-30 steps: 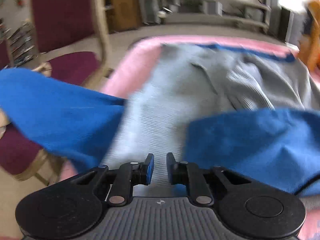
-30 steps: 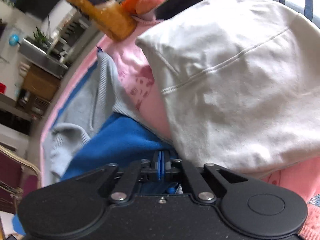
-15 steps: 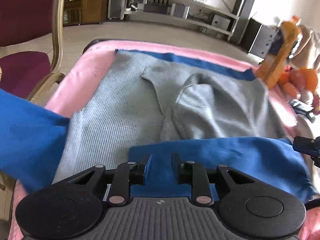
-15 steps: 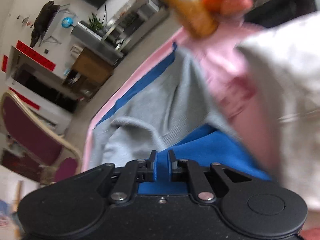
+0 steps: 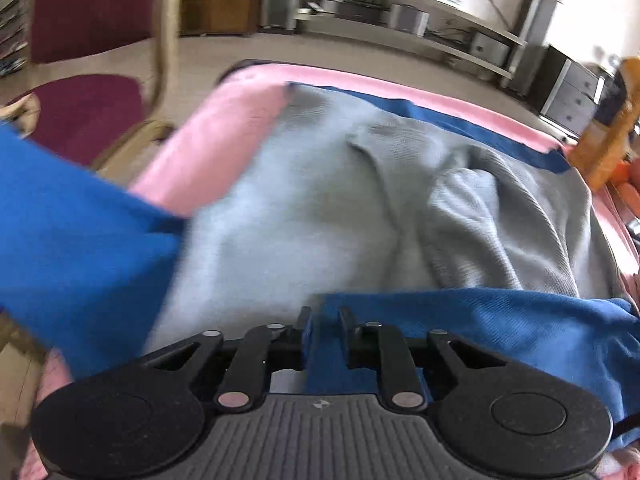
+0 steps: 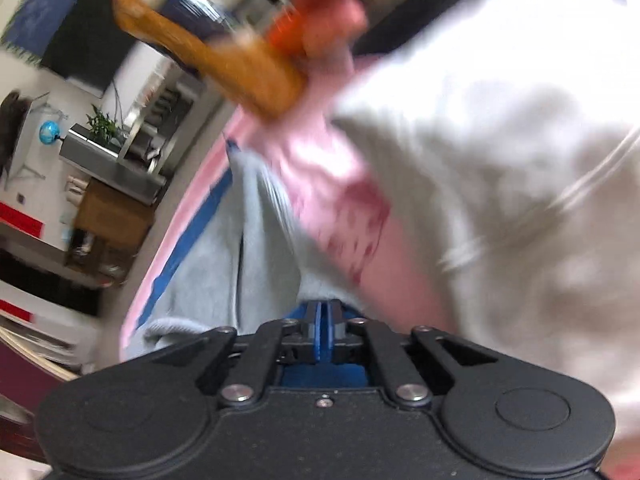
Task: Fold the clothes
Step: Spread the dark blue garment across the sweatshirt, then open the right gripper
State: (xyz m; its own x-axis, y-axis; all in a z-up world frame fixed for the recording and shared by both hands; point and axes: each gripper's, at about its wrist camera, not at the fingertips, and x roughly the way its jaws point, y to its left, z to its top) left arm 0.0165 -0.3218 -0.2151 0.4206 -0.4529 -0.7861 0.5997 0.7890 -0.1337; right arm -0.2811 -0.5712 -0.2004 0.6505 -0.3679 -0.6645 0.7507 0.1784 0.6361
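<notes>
Left gripper (image 5: 323,322): jaws closing, blue garment (image 5: 480,320) between them, pads not yet pressing.
Right gripper (image 6: 325,326): clenched on the blue garment's edge.
Grey sweater (image 5: 320,208): spread flat on pink cover (image 5: 208,148), beyond the blue fold.
White garment (image 6: 500,160): right, near.

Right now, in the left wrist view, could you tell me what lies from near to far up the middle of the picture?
Left claw → blue cloth → grey sweater → blue strip → pink cover → floor → shelf unit.
</notes>
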